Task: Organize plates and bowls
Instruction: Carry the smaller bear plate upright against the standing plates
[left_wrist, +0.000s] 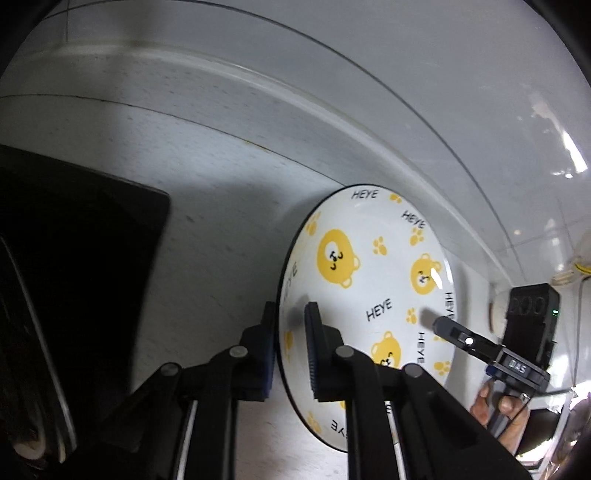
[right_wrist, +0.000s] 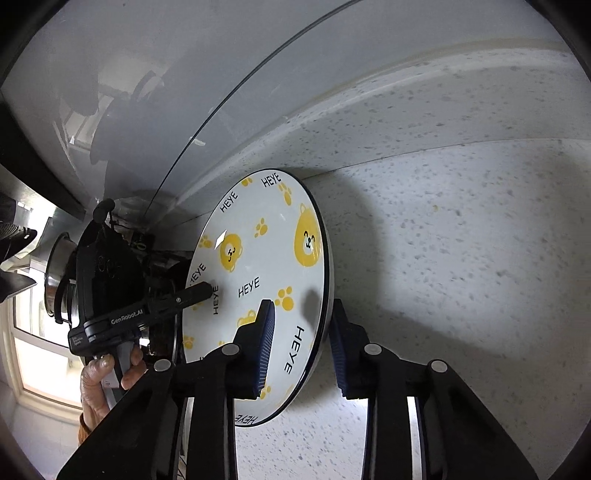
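Note:
A white plate (left_wrist: 369, 280) with yellow bear faces, paw prints, "HEYE" lettering and a dark rim lies on the speckled white counter (left_wrist: 207, 236), close to the back wall. My left gripper (left_wrist: 291, 314) is shut on its left rim, one pad on the plate's face and one under the edge. In the right wrist view my right gripper (right_wrist: 301, 310) is shut on the opposite rim of the same plate (right_wrist: 258, 254). Each view also shows the other gripper's finger resting on the plate, held by a person's hand (right_wrist: 99, 373).
A black flat slab (left_wrist: 81, 266) lies on the counter left of the plate. Glossy white wall tiles (left_wrist: 369, 92) rise right behind it. Past the plate's left side stand a metal pot (right_wrist: 55, 273) and a window (right_wrist: 37, 354). Bare counter (right_wrist: 461, 258) spreads to the right.

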